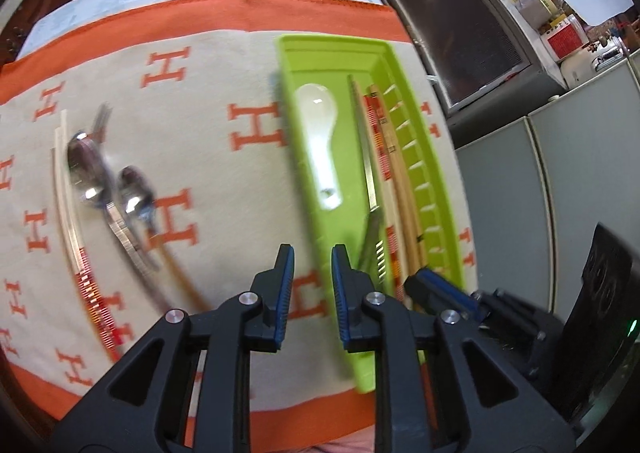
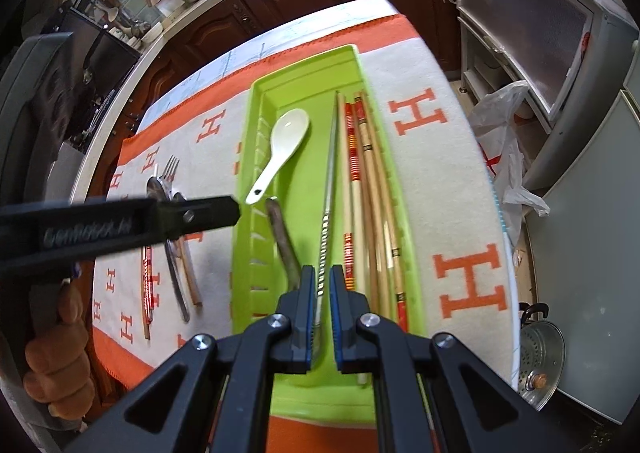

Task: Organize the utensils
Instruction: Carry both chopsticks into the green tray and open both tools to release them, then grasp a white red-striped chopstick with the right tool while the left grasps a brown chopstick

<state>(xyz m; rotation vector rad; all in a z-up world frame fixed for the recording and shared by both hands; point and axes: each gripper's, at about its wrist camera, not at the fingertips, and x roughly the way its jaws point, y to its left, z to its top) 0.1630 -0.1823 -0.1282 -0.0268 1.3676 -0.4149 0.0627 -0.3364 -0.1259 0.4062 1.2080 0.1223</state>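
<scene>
A green tray (image 1: 289, 125) (image 2: 300, 69) lies on the patterned cloth. It holds a white ceramic spoon (image 1: 320, 133) (image 2: 280, 149), a metal chopstick (image 1: 366, 149) (image 2: 329, 181), several wooden chopsticks (image 1: 400, 181) (image 2: 376, 213) and a grey metal handle (image 2: 282, 237). My right gripper (image 2: 320, 281) is over the tray's near end, shut on the metal chopstick's twisted end. My left gripper (image 1: 313, 249) (image 2: 234, 209) hovers at the tray's left rim, open and holding nothing. Two metal spoons (image 1: 88, 169), a fork (image 1: 100, 121) and loose chopsticks (image 1: 86, 285) lie on the cloth to the left.
The white cloth with orange H letters (image 2: 468, 285) covers a round table. A hand (image 2: 60, 353) grips the left tool. A grey cabinet (image 1: 460, 33), a plastic bag (image 2: 500, 141) and a steel strainer pot (image 2: 540, 357) stand off the table's right edge.
</scene>
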